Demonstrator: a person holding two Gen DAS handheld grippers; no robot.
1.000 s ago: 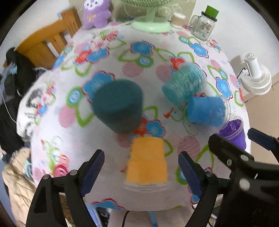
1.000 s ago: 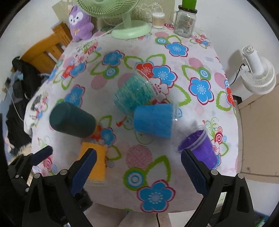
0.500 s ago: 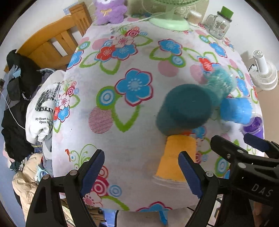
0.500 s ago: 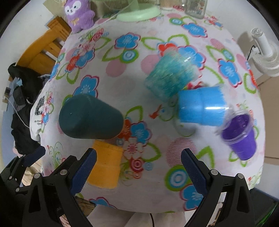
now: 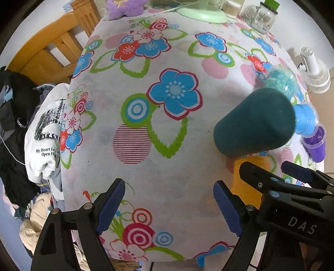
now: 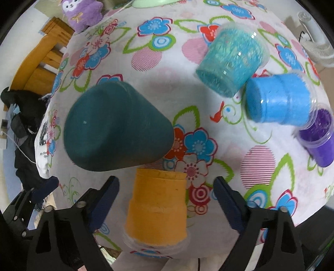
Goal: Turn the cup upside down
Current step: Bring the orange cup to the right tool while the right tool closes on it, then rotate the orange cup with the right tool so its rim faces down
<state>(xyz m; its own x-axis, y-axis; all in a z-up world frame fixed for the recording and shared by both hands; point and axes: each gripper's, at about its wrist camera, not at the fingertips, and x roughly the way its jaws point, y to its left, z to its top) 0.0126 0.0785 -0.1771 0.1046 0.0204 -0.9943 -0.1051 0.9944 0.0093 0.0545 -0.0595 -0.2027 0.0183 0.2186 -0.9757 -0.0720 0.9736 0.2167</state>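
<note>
Several cups stand on the flowered tablecloth. An orange cup stands upside down at the near edge, between the fingers of my open right gripper, which hovers above it. A dark teal cup stands upside down just behind it. A turquoise cup and a blue cup are also upside down; a purple cup stands upright at the right. My left gripper is open and empty over bare cloth, left of the dark teal cup and the orange cup.
A green fan base, a glass jar and a purple plush toy stand at the far side. A wooden chair with clothes is left of the table. A white fan stands to the right.
Both grippers have swung left. The right one has come down closer over the orange cup, now between its fingers. The left one has moved off the cups over bare cloth.
</note>
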